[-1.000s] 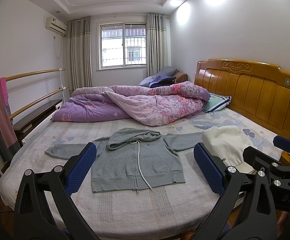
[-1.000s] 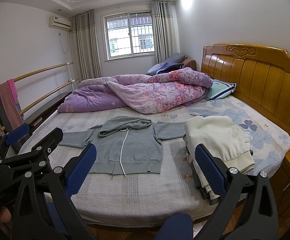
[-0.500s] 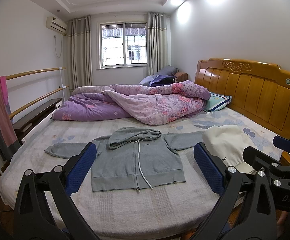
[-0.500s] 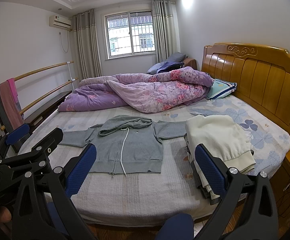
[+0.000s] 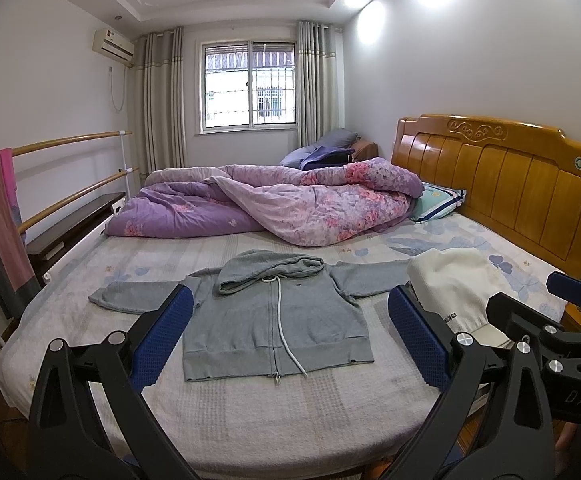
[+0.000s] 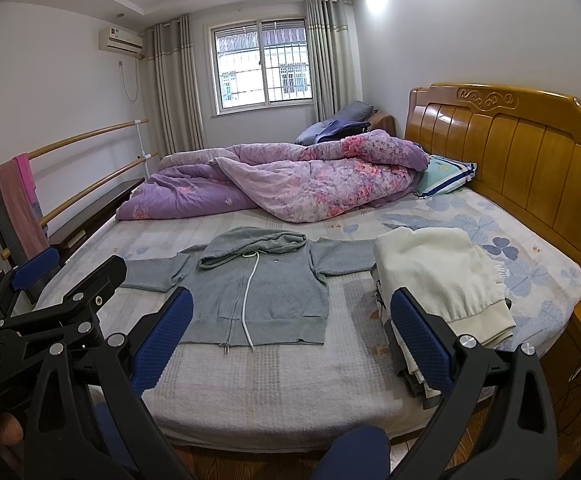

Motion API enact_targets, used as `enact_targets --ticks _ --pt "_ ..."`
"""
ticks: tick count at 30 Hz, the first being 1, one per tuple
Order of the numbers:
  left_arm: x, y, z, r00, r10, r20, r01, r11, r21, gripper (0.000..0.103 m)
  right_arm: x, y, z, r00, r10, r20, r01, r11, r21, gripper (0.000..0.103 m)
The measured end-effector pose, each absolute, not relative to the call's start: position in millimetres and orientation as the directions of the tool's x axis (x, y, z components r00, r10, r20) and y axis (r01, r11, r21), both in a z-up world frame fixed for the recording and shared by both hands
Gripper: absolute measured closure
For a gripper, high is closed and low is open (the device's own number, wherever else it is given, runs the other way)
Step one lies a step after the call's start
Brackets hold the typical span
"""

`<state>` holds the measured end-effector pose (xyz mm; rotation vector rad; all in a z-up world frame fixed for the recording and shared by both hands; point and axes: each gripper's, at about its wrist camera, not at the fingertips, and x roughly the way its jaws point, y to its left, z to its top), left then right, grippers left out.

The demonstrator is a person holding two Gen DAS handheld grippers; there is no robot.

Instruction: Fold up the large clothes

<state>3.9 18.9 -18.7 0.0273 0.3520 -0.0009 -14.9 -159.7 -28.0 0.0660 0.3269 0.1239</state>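
Lying flat on the near part of the bed point(image 5: 250, 420), front up and sleeves spread, is a grey zip hoodie point(image 5: 274, 316). Right of it sits a cream folded garment point(image 6: 438, 276) atop a stack. The left gripper point(image 5: 288, 336) and right gripper point(image 6: 290, 336) both hover wide open, holding nothing.
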Motion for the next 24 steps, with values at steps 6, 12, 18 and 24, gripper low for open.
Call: enact_targets --ticks 6,12,18,24 --pt "11 20 -24 0.934 0.005 -0.357 0.004 1.000 0.024 0.005 -7 -161 -31 0.935 0.134 -0.329 -0.112 0.990 0.085 0.008" --pt "22 16 -24 0.926 0.009 -0.378 0.000 1.000 0.024 0.005 5 -159 -33 0.927 0.138 -0.349 -0.114 0.989 0.090 0.008" --pt "37 20 -32 0.915 0.008 -0.403 -0.004 1.000 0.011 0.005 19 -157 -38 0.918 0.143 -0.370 -0.118 0.989 0.089 0.008" --pt "59 27 -46 0.898 0.018 -0.439 -0.016 1.000 0.009 0.005 43 -153 -48 0.901 0.151 -0.406 -0.125 0.988 0.091 0.008"
